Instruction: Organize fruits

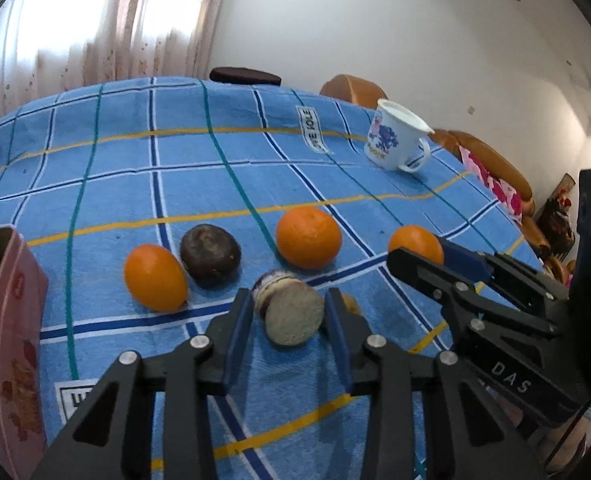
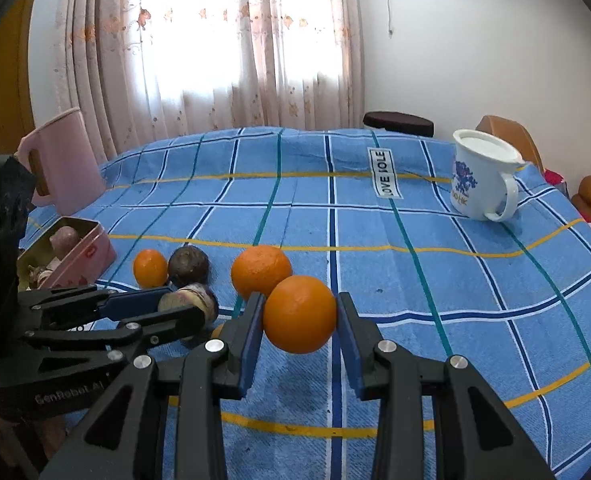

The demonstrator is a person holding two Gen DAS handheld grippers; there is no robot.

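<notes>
My left gripper (image 1: 291, 312) is shut on a purple sweet potato piece with a pale cut face (image 1: 291, 312), just above the blue checked cloth. My right gripper (image 2: 300, 314) is shut on an orange (image 2: 300, 314), held off the cloth; it shows in the left wrist view (image 1: 415, 246) at the right. On the cloth lie another orange (image 1: 308, 237), a dark brown passion fruit (image 1: 210, 252) and a smaller orange (image 1: 155, 277). A pink tin (image 2: 75, 248) with fruit inside stands at the left.
A white mug with a blue print (image 2: 483, 176) stands at the far right of the cloth. A pink jug (image 2: 61, 156) stands at the far left behind the tin. A dark stool (image 2: 398, 122) and brown sofa (image 1: 491, 160) lie beyond the table.
</notes>
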